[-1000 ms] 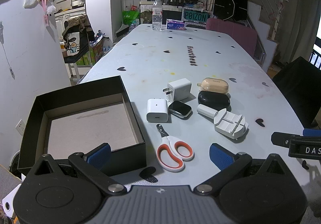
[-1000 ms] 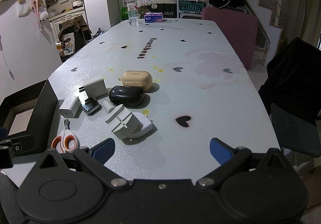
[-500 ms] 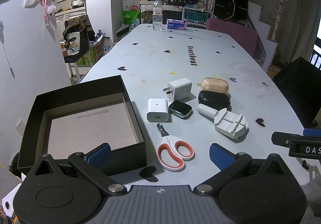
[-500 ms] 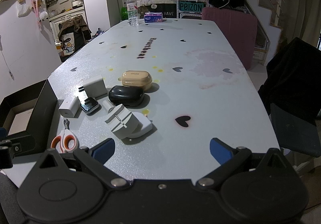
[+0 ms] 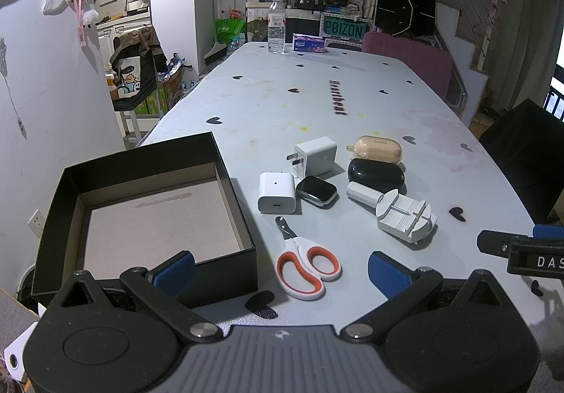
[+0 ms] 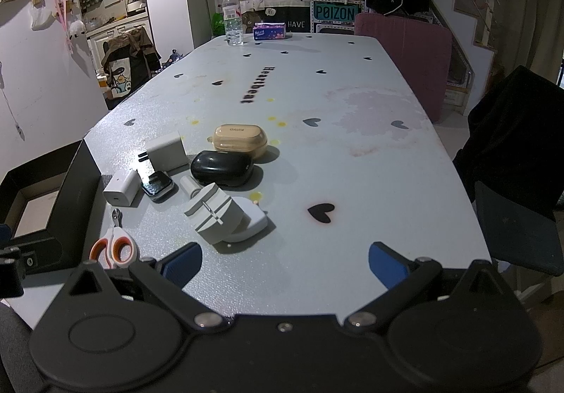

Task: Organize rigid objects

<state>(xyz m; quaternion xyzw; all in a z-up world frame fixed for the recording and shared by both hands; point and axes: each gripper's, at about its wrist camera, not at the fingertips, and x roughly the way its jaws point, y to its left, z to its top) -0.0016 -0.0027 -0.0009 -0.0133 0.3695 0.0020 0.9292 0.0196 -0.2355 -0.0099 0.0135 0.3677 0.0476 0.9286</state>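
An open black box [image 5: 60, 202] sits at the table's near left, empty inside. Right of it lie orange-handled scissors [image 5: 306, 266], a small white charger [image 5: 276, 192], a bigger white plug adapter [image 5: 317, 157], a smartwatch body [image 5: 316, 190], a tan earbud case [image 5: 375, 148], a black case [image 5: 375, 174] and a white watch tool [image 5: 405, 216]. My left gripper [image 5: 280, 275] is open and empty, just short of the scissors and box. My right gripper [image 6: 285, 262] is open and empty, near the watch tool [image 6: 220, 213]. The right gripper's side shows in the left wrist view [image 5: 521, 250].
A water bottle [image 5: 276, 24] and a tissue pack [image 5: 309, 42] stand at the table's far end. A pink chair [image 6: 405, 51] is at the far right and a dark chair [image 6: 518, 181] at the near right. The box wall [image 6: 75, 195] is at the right view's left.
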